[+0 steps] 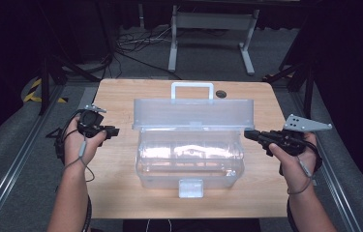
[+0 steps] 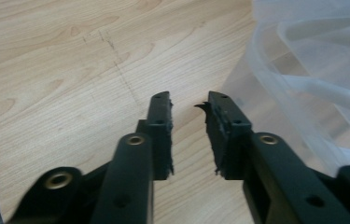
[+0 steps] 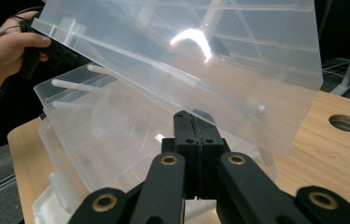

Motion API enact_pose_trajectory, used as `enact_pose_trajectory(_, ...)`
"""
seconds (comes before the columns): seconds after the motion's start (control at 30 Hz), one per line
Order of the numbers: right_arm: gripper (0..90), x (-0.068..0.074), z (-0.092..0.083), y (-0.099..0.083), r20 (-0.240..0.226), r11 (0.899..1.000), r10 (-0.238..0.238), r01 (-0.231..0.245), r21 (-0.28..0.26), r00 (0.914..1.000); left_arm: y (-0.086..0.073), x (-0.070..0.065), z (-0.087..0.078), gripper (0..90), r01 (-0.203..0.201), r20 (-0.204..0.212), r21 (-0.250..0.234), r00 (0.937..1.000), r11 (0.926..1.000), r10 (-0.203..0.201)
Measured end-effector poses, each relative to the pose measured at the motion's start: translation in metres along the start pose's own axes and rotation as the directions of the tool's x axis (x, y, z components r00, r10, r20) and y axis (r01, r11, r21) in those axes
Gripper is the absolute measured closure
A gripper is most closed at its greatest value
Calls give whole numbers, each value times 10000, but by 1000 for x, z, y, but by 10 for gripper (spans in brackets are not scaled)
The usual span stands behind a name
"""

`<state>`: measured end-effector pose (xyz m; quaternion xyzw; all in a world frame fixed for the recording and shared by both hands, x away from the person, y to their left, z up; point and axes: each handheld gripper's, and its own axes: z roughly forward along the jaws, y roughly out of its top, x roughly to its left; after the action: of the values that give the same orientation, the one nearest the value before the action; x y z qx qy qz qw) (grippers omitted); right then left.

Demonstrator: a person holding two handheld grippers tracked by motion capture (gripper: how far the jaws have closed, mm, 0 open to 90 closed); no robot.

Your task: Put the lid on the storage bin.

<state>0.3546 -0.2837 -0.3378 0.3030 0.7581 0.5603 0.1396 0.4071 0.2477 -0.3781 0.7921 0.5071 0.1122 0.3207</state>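
A clear plastic box [image 1: 189, 162] stands open in the middle of the wooden table [image 1: 116, 193], its lid [image 1: 193, 113] raised at the back with a white handle [image 1: 192, 89] on top. My left gripper [image 1: 113, 130] rests beside the box's left end; its jaws [image 2: 189, 105] are open over bare wood with nothing between them, and the box wall [image 2: 303, 70] is just to their right. My right gripper [image 1: 248, 134] points at the box's right end, shut and holding nothing. In the right gripper view its jaws [image 3: 193, 116] sit close under the tilted lid [image 3: 186, 51].
A white latch [image 1: 191, 188] hangs on the box's front. A round hole [image 1: 220, 94] is in the table at the back, also seen as a hole [image 3: 345, 122] in the right gripper view. White frame legs [image 1: 208, 29] and cables lie on the floor beyond.
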Motion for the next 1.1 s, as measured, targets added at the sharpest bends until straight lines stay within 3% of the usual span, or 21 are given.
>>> enact_pose_trajectory(0.1, 900, 0, 0, 0, -14, 10000, -39, 39, 45, 10000, -1, 2, 5, 592, 96, -38, 98, 9999, 9999, -96)
enact_pose_trajectory(0.23, 900, 0, 0, 0, -19, 10000, -32, 32, 84, 10000, -2, 4, 11, 530, 166, -180, 114, 9997, 9998, -164)
enact_pose_trajectory(0.43, 900, 2, -1, 0, -5, 9997, -67, 67, 226, 10000, -5, 8, 20, 434, -208, -339, 166, 9992, 9996, 214)
enact_pose_trajectory(0.47, 900, 2, -1, 0, 6, 9995, -86, 86, 296, 10000, -6, 7, 21, 423, -121, -349, 153, 9993, 9998, 126)
enact_pose_trajectory(1.1, 900, 9, -4, -3, -100, 9892, -201, 214, 1452, 9997, -8, 8, 35, 408, -564, -97, 856, 9983, 9947, 575)
